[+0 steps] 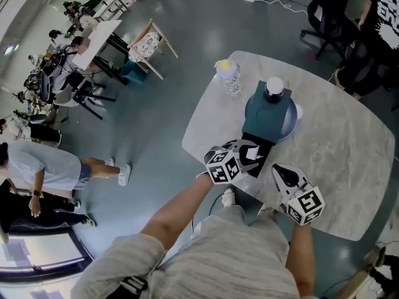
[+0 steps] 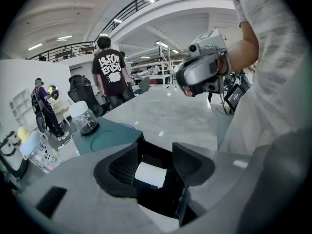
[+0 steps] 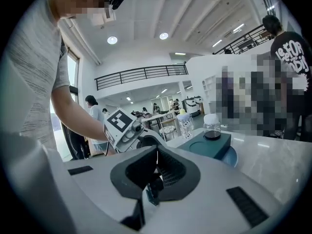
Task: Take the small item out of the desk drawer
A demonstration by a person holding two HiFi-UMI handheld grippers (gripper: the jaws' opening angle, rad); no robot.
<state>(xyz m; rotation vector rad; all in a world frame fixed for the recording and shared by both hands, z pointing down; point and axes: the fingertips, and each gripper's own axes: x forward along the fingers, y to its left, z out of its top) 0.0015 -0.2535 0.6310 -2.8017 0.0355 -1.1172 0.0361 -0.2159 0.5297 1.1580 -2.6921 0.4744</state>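
left gripper (image 2: 155, 156) fingers (image 2: 122, 165) stand apart, straddling a small white item (image 2: 150, 174) that lies between them inside the open black drawer (image 2: 157, 201); no squeeze on it is visible. the drawer sticks out of a teal box (image 2: 114, 138), which carries a clear jar (image 2: 84, 117) with a white lid and sits on a blue plate (image 1: 292, 124) on the marble table (image 1: 336, 161). right gripper (image 3: 156, 152) has its fingers closed together on nothing, hanging just beside the left one at the table's near edge. a plastic bottle (image 1: 229, 75) stands beyond the box.
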